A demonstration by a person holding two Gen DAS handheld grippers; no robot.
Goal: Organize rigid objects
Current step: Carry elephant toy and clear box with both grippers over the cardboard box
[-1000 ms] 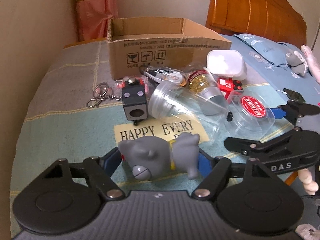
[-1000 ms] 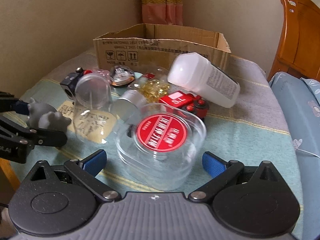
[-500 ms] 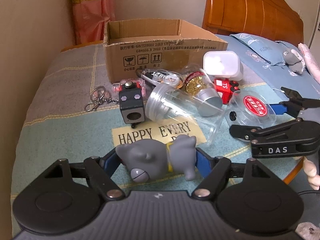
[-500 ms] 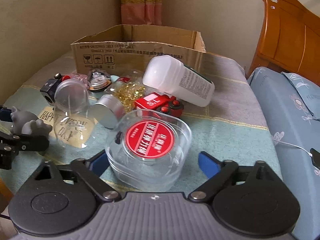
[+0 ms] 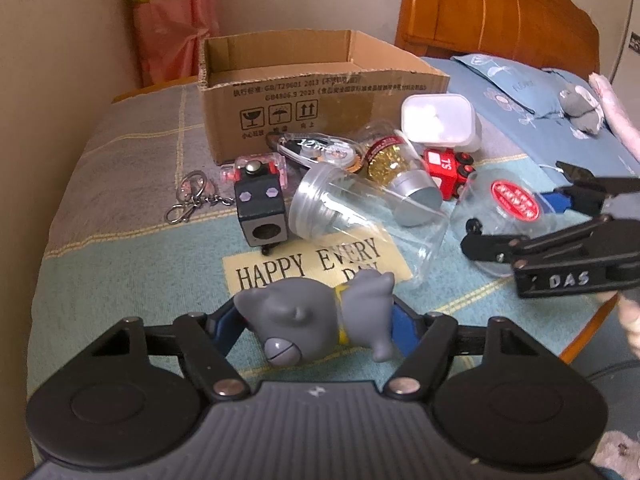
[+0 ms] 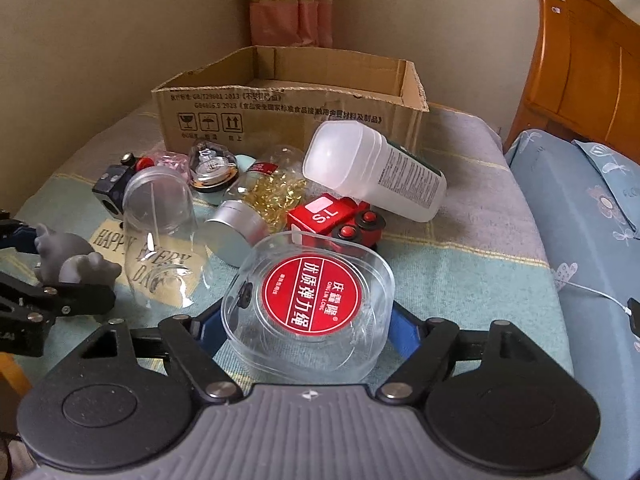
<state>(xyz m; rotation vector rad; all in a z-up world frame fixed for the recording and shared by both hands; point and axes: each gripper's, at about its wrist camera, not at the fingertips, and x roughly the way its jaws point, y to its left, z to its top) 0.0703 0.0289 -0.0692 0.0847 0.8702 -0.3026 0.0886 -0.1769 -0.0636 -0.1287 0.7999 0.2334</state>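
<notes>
My left gripper (image 5: pixel 316 326) is shut on a grey toy animal (image 5: pixel 316 320) with a yellow collar, held just above the cloth-covered table. My right gripper (image 6: pixel 306 326) is shut on a clear plastic case with a red round label (image 6: pixel 310 300); it also shows in the left wrist view (image 5: pixel 516 200). An open cardboard box (image 6: pixel 288 116) stands at the back of the table. Before it lie a clear cup (image 5: pixel 360 220), a jar of gold beads (image 5: pixel 396 168), a red toy train (image 6: pixel 336 220), a white bottle (image 6: pixel 376 176) and a black cube (image 5: pixel 260 204).
A keyring with chain (image 5: pixel 192 200) lies left of the black cube. A bed with blue bedding (image 6: pixel 592 220) and a wooden headboard (image 5: pixel 492 12) is to the right. A wall and a curtain (image 6: pixel 290 0) stand behind the box.
My right gripper has closed in on the clear case and now grips it. Both grippers have shifted a little; the left still holds the grey toy.
</notes>
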